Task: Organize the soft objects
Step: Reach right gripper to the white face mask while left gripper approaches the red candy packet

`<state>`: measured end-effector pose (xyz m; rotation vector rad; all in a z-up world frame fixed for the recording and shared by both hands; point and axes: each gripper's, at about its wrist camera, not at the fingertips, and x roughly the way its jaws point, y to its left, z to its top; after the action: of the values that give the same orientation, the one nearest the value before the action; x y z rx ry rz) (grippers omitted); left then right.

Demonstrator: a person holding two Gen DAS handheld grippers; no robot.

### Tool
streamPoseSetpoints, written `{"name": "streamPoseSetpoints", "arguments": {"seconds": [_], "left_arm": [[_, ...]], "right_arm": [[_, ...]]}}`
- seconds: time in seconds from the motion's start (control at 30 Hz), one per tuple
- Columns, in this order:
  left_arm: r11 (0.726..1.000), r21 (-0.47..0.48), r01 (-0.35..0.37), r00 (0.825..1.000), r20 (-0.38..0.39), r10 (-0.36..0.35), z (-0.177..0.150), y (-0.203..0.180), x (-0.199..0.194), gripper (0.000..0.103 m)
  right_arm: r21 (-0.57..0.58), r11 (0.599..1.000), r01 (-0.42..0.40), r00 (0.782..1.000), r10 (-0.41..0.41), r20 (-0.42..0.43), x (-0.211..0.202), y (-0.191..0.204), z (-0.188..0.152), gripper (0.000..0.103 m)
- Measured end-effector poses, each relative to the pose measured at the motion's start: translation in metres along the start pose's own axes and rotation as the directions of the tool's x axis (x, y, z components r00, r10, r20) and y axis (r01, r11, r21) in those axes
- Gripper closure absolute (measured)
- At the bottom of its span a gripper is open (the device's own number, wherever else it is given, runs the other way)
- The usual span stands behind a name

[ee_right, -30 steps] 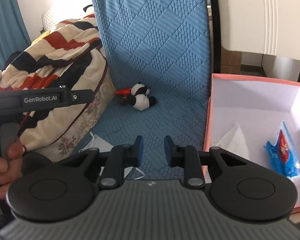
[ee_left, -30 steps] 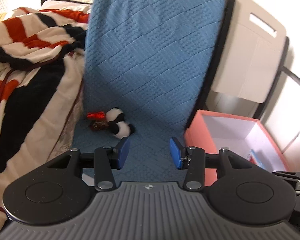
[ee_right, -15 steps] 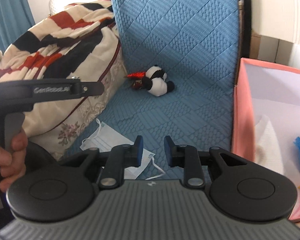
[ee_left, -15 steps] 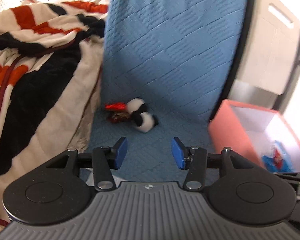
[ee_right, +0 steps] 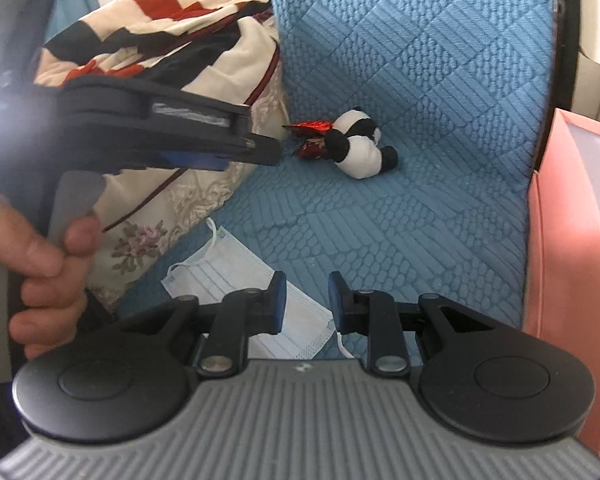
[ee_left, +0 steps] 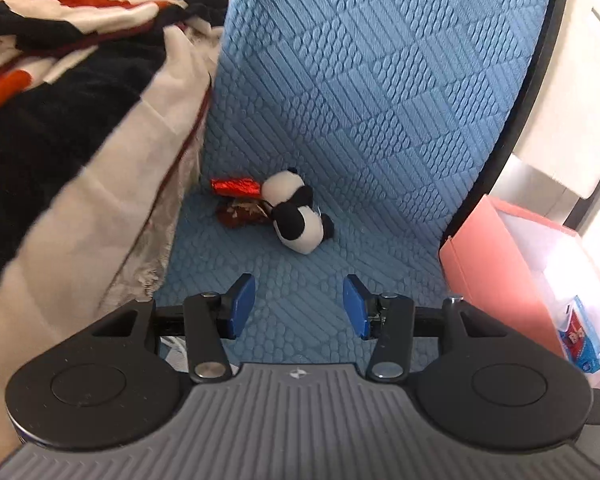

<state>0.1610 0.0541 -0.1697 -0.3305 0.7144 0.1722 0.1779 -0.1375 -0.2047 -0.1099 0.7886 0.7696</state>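
- step in hand looks like the reach for the panda plush (ee_left: 298,216), so i'd come in with the left gripper (ee_left: 298,306) centred on its fat white belly, not the head or the little black paws
- left gripper is spread with nothing between the pads, wide enough for the body i reckon
- right gripper (ee_right: 307,300) has its pads close together with a small gap and nothing pinched; the face mask (ee_right: 244,284) lies flat right under it
- panda lies on its side on the blue quilted cover (ee_left: 380,100), touching some red foil bits (ee_left: 236,187), near the striped blanket (ee_left: 60,100)
- pink box (ee_left: 484,256) sits off to the right, probably where it goes
- squeeze gently, it's squishy
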Motion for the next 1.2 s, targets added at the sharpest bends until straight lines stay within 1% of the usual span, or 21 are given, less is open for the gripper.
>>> {"name": "streamPoseSetpoints", "arguments": {"seconds": [0.1, 0.17, 0.27, 0.37, 0.4, 0.43, 0.47, 0.57, 0.67, 0.73, 0.93, 1.03, 1.13, 1.2], "left_arm": [[1.0, -0.004, 0.009, 0.999, -0.03, -0.009, 0.0, -0.003, 0.017, 0.048], [1.0, -0.018, 0.02, 0.998, -0.061, -0.021, 0.0, -0.004, 0.029, 0.048], [1.0, -0.015, 0.006, 0.997, -0.074, -0.007, 0.002, -0.005, 0.04, 0.048], [0.999, -0.053, 0.01, 0.996, -0.092, -0.015, 0.009, 0.003, 0.051, 0.048], [0.998, -0.07, 0.006, 0.995, -0.096, -0.012, 0.012, 0.006, 0.055, 0.048], [0.996, -0.092, -0.002, 0.995, -0.103, -0.007, 0.014, 0.009, 0.06, 0.048], [0.995, -0.102, -0.006, 0.994, -0.11, -0.006, 0.016, 0.011, 0.064, 0.048], [0.991, -0.127, -0.037, 0.992, -0.127, 0.021, 0.024, 0.015, 0.078, 0.048], [0.986, -0.166, -0.034, 0.991, -0.131, 0.012, 0.032, 0.024, 0.09, 0.048], [0.979, -0.199, -0.034, 0.992, -0.129, 0.008, 0.038, 0.03, 0.097, 0.048], [0.957, -0.285, -0.051, 0.994, -0.109, 0.02, 0.055, 0.045, 0.114, 0.048], [0.947, -0.315, -0.058, 0.992, -0.128, 0.018, 0.062, 0.054, 0.125, 0.048], [0.935, -0.353, -0.045, 0.989, -0.145, -0.007, 0.067, 0.062, 0.134, 0.048], [0.93, -0.364, -0.051, 0.989, -0.146, -0.003, 0.071, 0.066, 0.137, 0.048]], "right_arm": [[-0.008, 1.0, -0.016, 1.0, 0.016, -0.004, 0.009, -0.001, 0.002, 0.076], [-0.036, 0.999, -0.007, 1.0, 0.007, -0.012, 0.015, -0.001, 0.001, 0.076], [-0.054, 0.998, -0.032, 0.999, 0.03, -0.033, 0.024, -0.002, 0.002, 0.076], [-0.071, 0.997, -0.042, 0.998, 0.039, -0.046, 0.033, -0.003, 0.002, 0.076], [-0.071, 0.997, -0.04, 0.998, 0.037, -0.049, 0.037, -0.004, 0.002, 0.072], [-0.066, 0.997, -0.038, 0.998, 0.035, -0.054, 0.04, -0.006, 0.002, 0.062], [-0.059, 0.998, -0.038, 0.998, 0.035, -0.059, 0.043, -0.007, 0.003, 0.059], [-0.067, 0.994, -0.085, 0.995, 0.081, -0.064, 0.048, -0.008, 0.006, 0.058], [-0.083, 0.988, -0.133, 0.989, 0.126, -0.082, 0.054, -0.007, 0.007, 0.049], [-0.098, 0.984, -0.146, 0.986, 0.137, -0.092, 0.059, -0.004, 0.009, 0.04], [-0.153, 0.974, -0.168, 0.98, 0.147, -0.135, 0.074, 0.004, 0.01, 0.039], [-0.187, 0.963, -0.193, 0.972, 0.162, -0.168, 0.081, 0.008, 0.009, 0.039], [-0.205, 0.952, -0.227, 0.962, 0.186, -0.2, 0.089, 0.01, 0.008, 0.039], [-0.23, 0.944, -0.236, 0.959, 0.187, -0.214, 0.091, 0.012, 0.006, 0.039]]}}
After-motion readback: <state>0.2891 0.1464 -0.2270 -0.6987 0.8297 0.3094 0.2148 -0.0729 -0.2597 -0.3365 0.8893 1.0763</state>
